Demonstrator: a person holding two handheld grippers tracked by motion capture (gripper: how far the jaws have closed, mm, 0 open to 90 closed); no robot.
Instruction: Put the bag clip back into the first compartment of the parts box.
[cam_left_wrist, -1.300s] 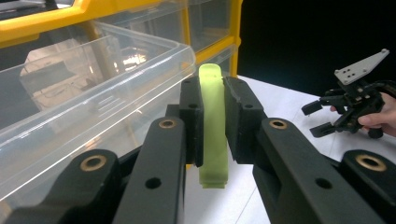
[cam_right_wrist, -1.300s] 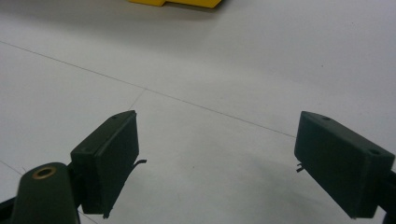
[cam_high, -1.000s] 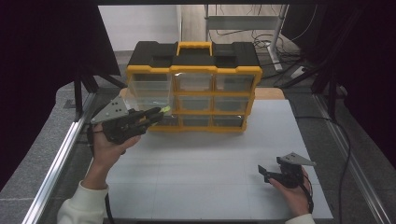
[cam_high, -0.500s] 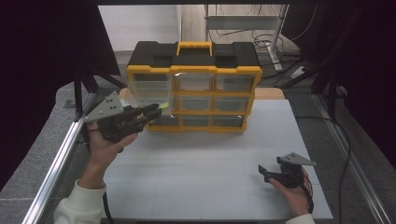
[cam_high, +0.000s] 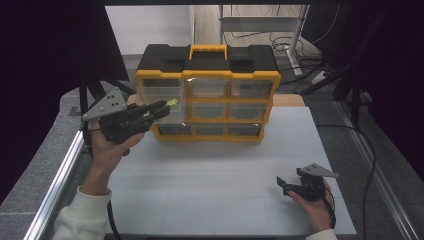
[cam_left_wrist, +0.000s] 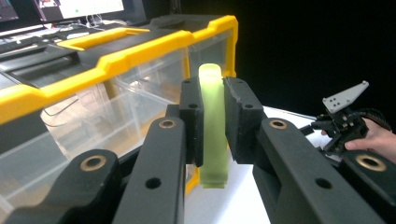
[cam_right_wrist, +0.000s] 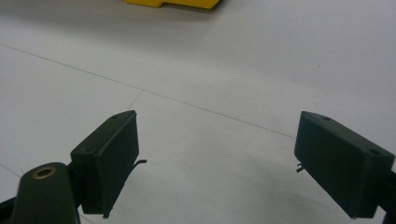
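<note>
The left hand-held gripper (cam_high: 167, 104) is held raised near the table's far-left corner, pinching a pale green piece (cam_left_wrist: 213, 122) beside the yellow organizer (cam_high: 207, 95). The right hand-held gripper (cam_high: 282, 184) is rested spread near the table's near-right corner.

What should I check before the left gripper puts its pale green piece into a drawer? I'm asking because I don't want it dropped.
1. Grip: the left gripper has its jaws clamped on the flat pale green plastic piece, which stands upright between them: ok.
2. Target open: the clear top-left drawer of the yellow and black plastic drawer cabinet is pulled out: ok.
3. Piece over the drawer: it hangs at the drawer's front, whether above its opening: cannot tell.
4. Drawer contents: cannot tell.
5. Right gripper out of the way: resting open on the white table, far from the cabinet: ok.
</note>
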